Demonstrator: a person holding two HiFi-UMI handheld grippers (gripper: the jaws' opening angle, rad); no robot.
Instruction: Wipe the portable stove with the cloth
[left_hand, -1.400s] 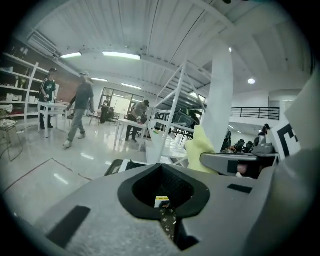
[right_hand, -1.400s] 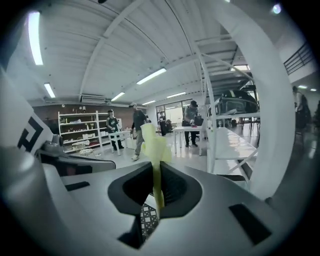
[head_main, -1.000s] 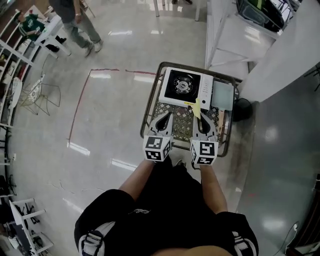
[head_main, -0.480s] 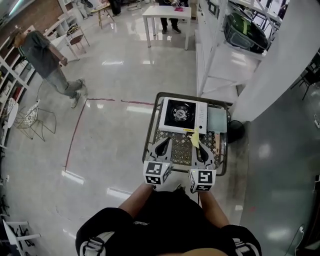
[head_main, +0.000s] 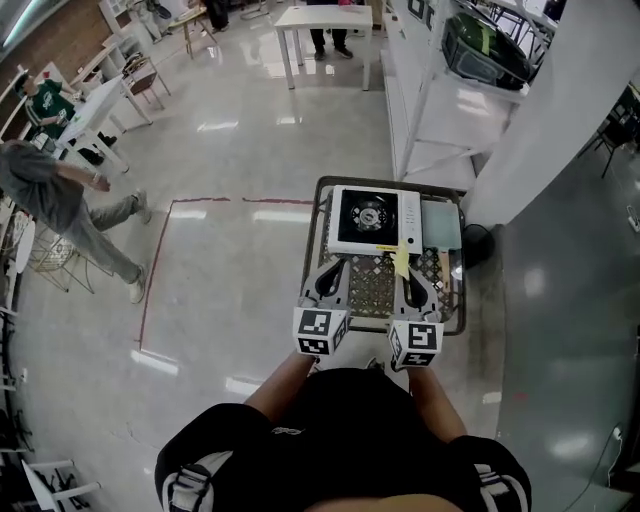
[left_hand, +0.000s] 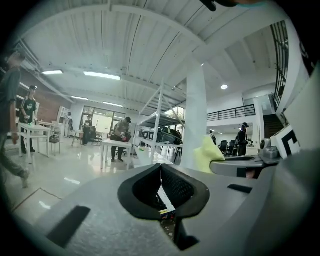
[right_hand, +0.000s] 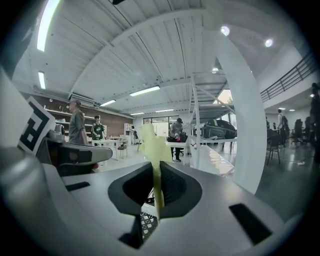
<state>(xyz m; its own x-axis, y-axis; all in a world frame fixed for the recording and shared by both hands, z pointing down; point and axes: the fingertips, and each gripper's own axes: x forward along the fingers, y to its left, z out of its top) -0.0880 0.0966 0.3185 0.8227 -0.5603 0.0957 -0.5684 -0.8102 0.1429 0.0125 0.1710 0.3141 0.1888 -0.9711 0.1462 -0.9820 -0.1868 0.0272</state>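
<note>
Right claw (right_hand: 156, 172): we still pinch the yellow cloth (right_hand: 150, 142), as before.
Left claw (left_hand: 161, 169): closed, empty.
Cart (head_main: 313, 232): holds the portable stove (head_main: 372, 218), just ahead of both claws.

Bright overhead strip lights (left_hand: 102, 75), glare patches on glossy floor (head_main: 226, 127), fisheye warping with black vignette in gripper views

We see a glossy pale floor (head_main: 250, 150) marked with a red tape line (head_main: 215, 200). 1 white table (head_main: 320, 18) stands at the far end. White shelving (head_main: 430, 95) runs along the right beside a broad white column (head_main: 560, 120). 2 strip lights (left_hand: 102, 75) glow on the ribbed ceiling (left_hand: 150, 35). At the left is what may be a wire chair (head_main: 35, 255).
</note>
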